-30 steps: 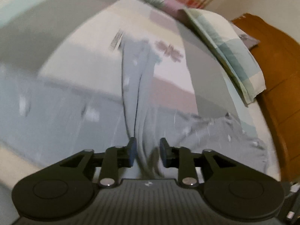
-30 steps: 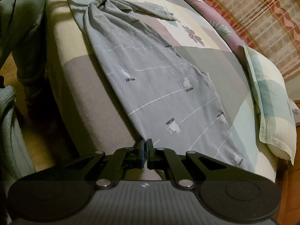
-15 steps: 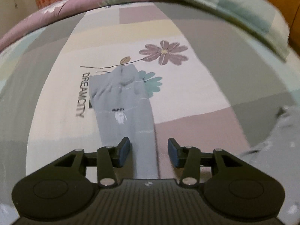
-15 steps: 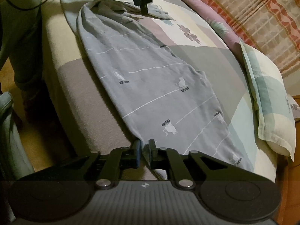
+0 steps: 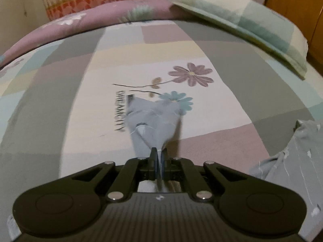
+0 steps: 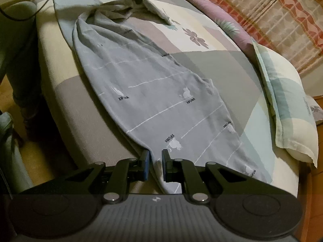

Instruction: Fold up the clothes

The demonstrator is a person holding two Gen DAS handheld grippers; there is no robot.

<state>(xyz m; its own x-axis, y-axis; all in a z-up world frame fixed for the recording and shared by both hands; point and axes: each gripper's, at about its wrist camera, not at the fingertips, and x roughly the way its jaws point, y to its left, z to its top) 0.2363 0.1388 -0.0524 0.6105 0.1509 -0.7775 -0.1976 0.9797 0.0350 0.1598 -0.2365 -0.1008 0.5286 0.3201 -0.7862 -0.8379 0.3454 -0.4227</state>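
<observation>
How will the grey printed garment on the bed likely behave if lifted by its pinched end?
Probably floppy: the grey garment lies creased and bunches into a cone at the shut left gripper. Likely light, being thin fabric. Its near end lies between the opening right gripper fingers, so it would trail.

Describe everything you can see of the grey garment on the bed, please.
The grey garment is thin, soft cloth printed with white lines, small white cats and dark lettering. It lies long and wrinkled across the patchwork bed sheet, near the bed's edge. The left hand-held gripper is shut on its far end, which bunches into a cone. Its near end lies between the opening jaws of the right hand-held gripper, whose pads do not press it.
</observation>
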